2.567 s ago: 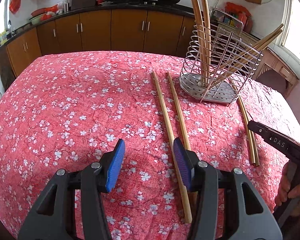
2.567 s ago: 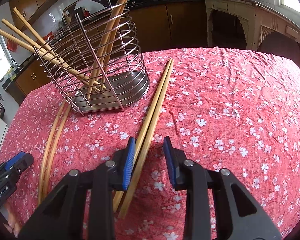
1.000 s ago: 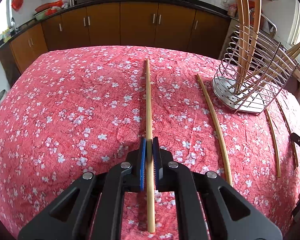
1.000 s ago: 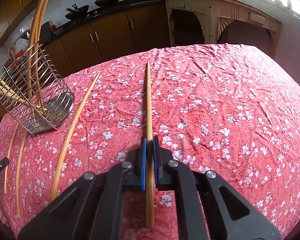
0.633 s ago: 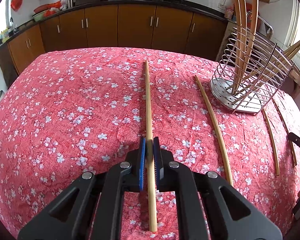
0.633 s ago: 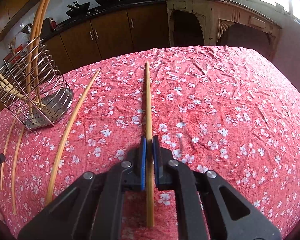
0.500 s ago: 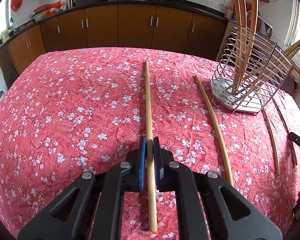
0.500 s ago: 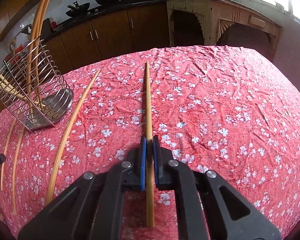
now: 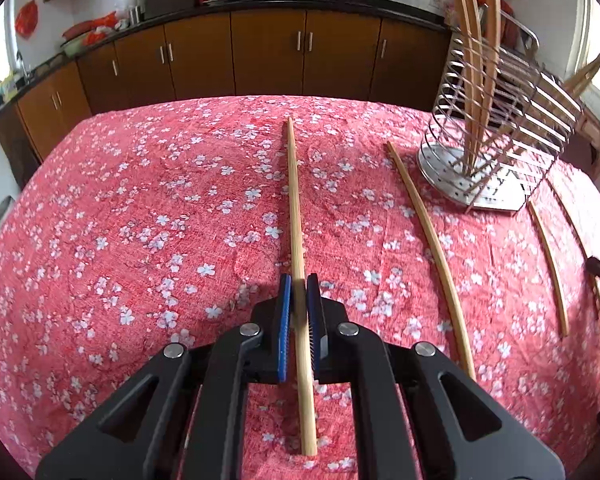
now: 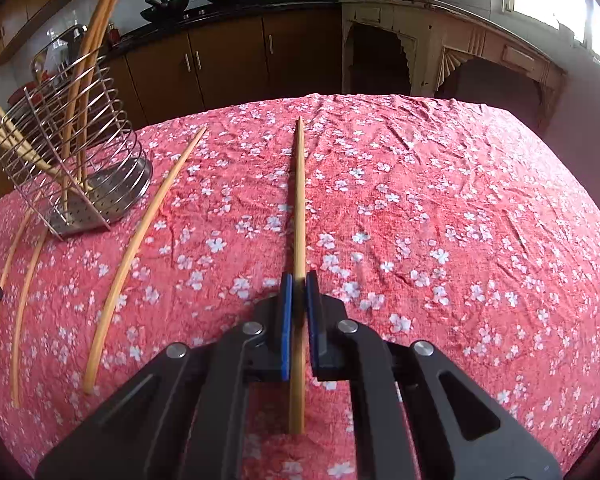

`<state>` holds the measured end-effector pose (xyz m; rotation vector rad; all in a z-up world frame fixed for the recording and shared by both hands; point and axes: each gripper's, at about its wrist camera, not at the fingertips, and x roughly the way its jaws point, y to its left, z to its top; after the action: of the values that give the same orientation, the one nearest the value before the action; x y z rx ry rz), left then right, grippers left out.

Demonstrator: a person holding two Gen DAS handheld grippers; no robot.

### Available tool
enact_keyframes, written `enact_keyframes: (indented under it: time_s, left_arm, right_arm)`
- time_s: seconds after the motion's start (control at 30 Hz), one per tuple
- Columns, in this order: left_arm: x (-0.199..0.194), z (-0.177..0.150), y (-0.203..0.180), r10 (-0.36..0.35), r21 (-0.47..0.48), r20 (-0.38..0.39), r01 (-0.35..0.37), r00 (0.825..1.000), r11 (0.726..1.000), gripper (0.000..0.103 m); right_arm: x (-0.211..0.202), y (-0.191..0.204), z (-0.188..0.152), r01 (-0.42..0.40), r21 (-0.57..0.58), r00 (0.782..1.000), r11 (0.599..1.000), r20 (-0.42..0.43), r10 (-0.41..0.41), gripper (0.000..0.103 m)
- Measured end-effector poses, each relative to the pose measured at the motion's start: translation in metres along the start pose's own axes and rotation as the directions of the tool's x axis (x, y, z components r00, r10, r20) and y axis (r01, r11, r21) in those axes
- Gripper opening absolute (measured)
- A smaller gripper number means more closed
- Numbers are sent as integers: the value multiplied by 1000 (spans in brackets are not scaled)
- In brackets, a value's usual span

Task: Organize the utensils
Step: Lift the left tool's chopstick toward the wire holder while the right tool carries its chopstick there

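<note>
A red flowered cloth (image 9: 140,208) covers the whole table. On it stands the wire rack (image 9: 496,128), steel, with a perforated base, and several chopsticks already lean inside it, tips up. That rack is where the loose sticks look bound to go.

Each gripper is clamped on one long bamboo chopstick. The left gripper (image 9: 297,304) pinches its stick (image 9: 294,200) near the blunt end, most of the length running out ahead over the cloth. The right gripper (image 10: 299,300) has its own stick (image 10: 299,200) the same way.

I'd judge these sticks light and stiff, smooth enough to swivel between flat pads. Held so near one end, the long free part may droop or twist, though the weight is slight. A hold nearer the middle would steady it, yet the end grip suits dropping the tip into the rack.

Other sticks lie loose: one (image 9: 432,248) between the left gripper's stick and the rack, and two thin ones (image 9: 550,264) on the rack's far side, near the table edge. The rack's wires and the leaning sticks crowd its mouth; a tip could catch there. Brown cabinets (image 9: 268,56) stand well behind.
</note>
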<state>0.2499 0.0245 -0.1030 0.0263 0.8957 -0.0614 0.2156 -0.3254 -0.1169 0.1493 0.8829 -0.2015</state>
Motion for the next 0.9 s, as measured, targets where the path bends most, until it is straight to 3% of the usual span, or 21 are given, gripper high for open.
enact_keyframes:
  time_s: [0.23, 0.37, 0.43, 0.57, 0.67, 0.9]
  left_arm:
    - [-10, -14, -12, 40, 23, -1, -40, 999, 999, 8]
    - [-15, -18, -19, 34, 36, -17, -33, 999, 999, 7]
    - [-22, -17, -16, -3, 9, -21, 3, 1000, 1000, 7]
    - [-51, -11, -16, -35, 15, 53, 34, 998, 999, 7]
    - [-79, -5, -17, -63, 15, 132, 61, 989, 998, 7]
    - [-131, 20, -13, -111, -24, 313, 124, 943, 992, 7]
  right_arm:
    - [-5, 1, -4, 0, 7, 1000, 1000, 1, 0, 8]
    - [-11, -4, -4, -53, 42, 999, 998, -1, 53, 8]
    - [-23, -6, -3, -56, 36, 998, 998, 32, 55, 8]
    - [-55, -10, 4, -76, 23, 989, 997, 126, 72, 8]
    - [-77, -14, 12, -92, 28, 975, 995, 206, 85, 8]
    - [-129, -21, 36, -149, 37, 900, 988, 419, 120, 8]
